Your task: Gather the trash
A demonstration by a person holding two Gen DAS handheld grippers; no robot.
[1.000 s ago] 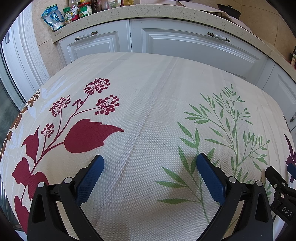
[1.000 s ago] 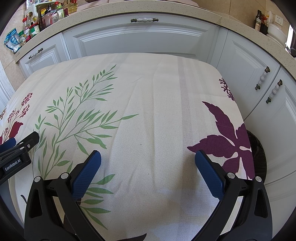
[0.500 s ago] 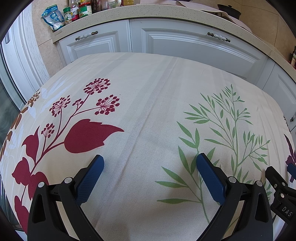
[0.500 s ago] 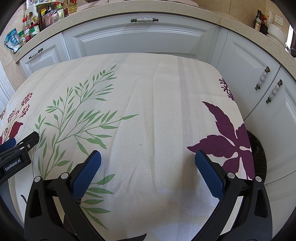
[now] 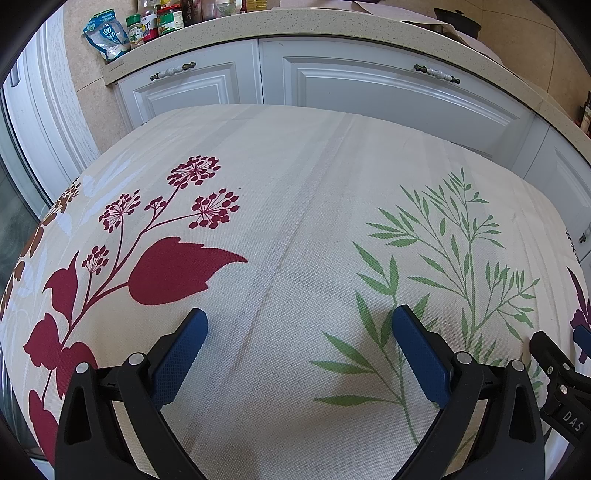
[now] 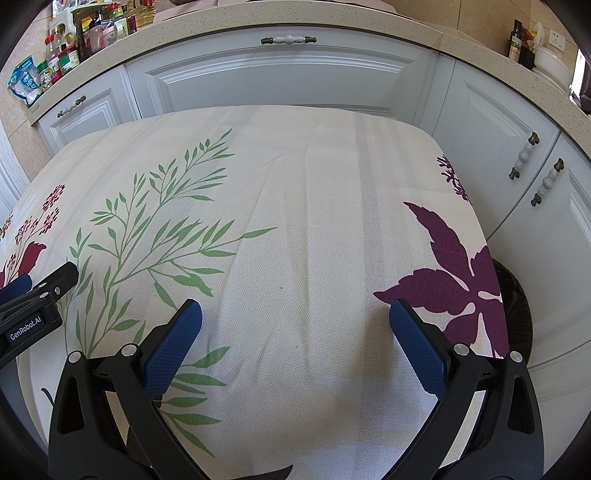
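Observation:
My left gripper (image 5: 299, 321) hovers open over the near part of a table covered with a cream floral tablecloth (image 5: 314, 206); nothing lies between its blue pads (image 5: 177, 358). My right gripper (image 6: 295, 314) is open too, above the same tablecloth (image 6: 303, 206), with nothing in it. Each gripper shows at the edge of the other's view: the right gripper (image 5: 561, 373) at the lower right, the left gripper (image 6: 29, 306) at the left. No trash item shows on the cloth. A dark trash bin (image 6: 515, 317) with a black liner stands on the floor past the table's right edge.
White cabinets (image 5: 369, 88) with ceramic handles wrap around the far and right sides under a speckled counter (image 6: 258, 16). Jars, bottles and a blue-white bag (image 5: 107, 35) stand on the counter at the far left. A dark pot (image 5: 458, 18) sits at its far right.

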